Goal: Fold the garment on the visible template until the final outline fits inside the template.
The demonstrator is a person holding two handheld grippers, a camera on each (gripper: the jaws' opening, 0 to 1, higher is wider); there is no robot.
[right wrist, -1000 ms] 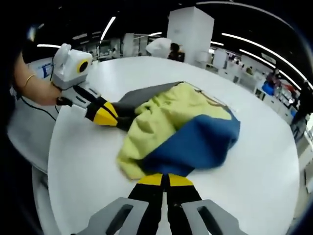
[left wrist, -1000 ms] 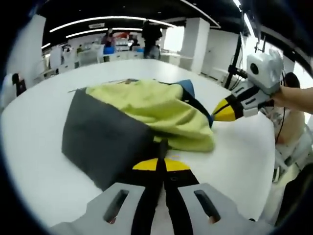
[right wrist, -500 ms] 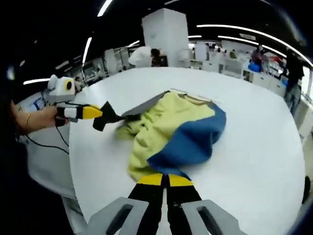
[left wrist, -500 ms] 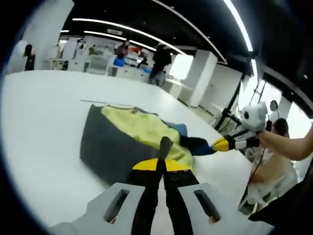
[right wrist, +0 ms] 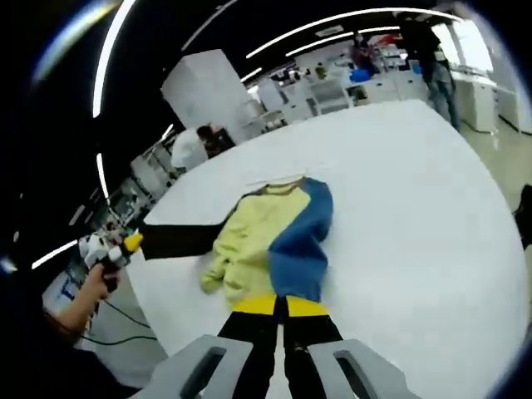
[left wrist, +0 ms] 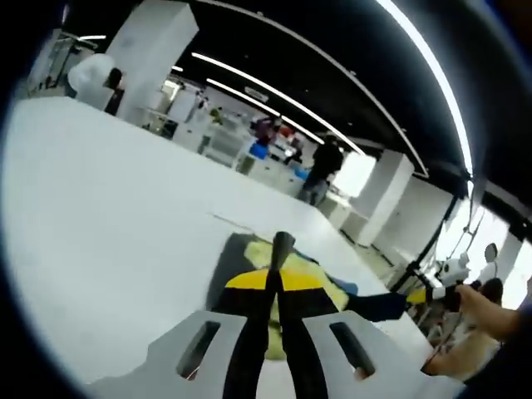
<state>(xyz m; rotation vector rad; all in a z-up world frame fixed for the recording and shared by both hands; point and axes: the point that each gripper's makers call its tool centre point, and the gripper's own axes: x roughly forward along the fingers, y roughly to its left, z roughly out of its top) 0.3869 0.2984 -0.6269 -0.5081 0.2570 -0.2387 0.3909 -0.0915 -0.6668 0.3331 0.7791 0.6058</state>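
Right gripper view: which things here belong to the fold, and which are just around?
Job:
garment, yellow and blue
dark template, held stretched off the table edge
left gripper
right gripper

Around:
white table
people in the background

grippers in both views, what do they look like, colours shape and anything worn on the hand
Each view's own gripper, the left gripper and right gripper, has two narrow black jaws crossed by a yellow band, rising from pale grey mounts with dark oblong slots. Seen from the right gripper view, the left one carries a white box with a yellow-ringed part. The bare hand shows no glove; a dark cable trails below.
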